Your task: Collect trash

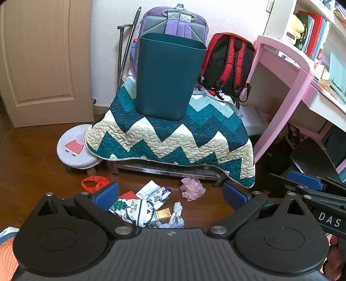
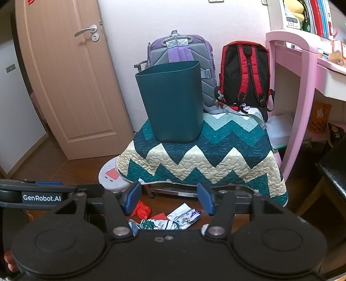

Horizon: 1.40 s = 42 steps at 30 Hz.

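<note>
Currently left gripper (image 1: pixel 170 192) spread wide, nothing between blue pads, hovering above trash pile (image 1: pixel 151 205) on wooden floor (image 1: pixel 32 164). Right gripper (image 2: pixel 169 198) likewise spread, empty. Pile: printed wrappers, crumpled white paper (image 1: pixel 176 214), red plastic bag (image 1: pixel 94 183), pink tissue (image 1: pixel 192 188) just beside. Dark teal bin (image 1: pixel 168 75) upright on zigzag quilt (image 1: pixel 173 138), purple backpack (image 1: pixel 175 19) and red backpack (image 1: pixel 229 62) behind.

A smooth, matt dark-teal plastic bin (image 1: pixel 168 75) stands on a stitched, puckered zigzag cloth quilt (image 1: pixel 173 138). The brown wooden floor (image 1: pixel 32 173) looks glossy. On it lie crumpled white paper (image 1: pixel 176 214), a shiny printed plastic wrapper (image 1: pixel 134 210) and a crinkled pink plastic bag (image 1: pixel 192 188)
</note>
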Motion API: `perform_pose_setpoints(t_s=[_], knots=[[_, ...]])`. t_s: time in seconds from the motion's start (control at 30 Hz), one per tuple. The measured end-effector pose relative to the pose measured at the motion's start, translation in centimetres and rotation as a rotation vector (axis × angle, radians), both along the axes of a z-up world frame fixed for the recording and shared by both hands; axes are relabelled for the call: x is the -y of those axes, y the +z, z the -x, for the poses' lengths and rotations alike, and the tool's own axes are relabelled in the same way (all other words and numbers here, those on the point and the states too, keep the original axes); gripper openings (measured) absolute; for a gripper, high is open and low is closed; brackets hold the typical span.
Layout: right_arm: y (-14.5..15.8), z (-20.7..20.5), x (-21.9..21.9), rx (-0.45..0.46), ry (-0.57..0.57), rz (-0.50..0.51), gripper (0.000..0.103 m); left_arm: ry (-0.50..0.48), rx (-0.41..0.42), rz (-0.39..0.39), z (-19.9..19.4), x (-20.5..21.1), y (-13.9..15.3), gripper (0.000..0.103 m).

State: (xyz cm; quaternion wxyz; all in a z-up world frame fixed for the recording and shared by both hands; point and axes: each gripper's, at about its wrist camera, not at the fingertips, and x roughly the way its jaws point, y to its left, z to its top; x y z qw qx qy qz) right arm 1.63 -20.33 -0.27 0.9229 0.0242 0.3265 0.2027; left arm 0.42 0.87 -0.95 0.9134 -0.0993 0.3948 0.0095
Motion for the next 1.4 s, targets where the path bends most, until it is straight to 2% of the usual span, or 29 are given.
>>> perform_pose_setpoints(t_s=[0.63,0.93,1.2,1.4], knots=[[0.2,0.5,-0.2,0.017,0.010,-0.001,0.058,0.000,0.012,0.005,0.3,-0.3,0.1,0.103],[-0.4,-0.2,-0.2,-0.002,0.014,-0.008,0.058,0.001,0.006,0.012,0.2,-0.3,0.0,0.103],[-1.5,-1.7,-0.5,-0.021,0.039,0.004,0.058,0.007,-0.034,0.015,-1.8,-0.3,-1.2,0.103],[-2.9,-5.3,-0.3,-0.039,0.042,0.012,0.058,0.028,-0.052,0.007,-4.9,-1.7,-2.8,0.103]])
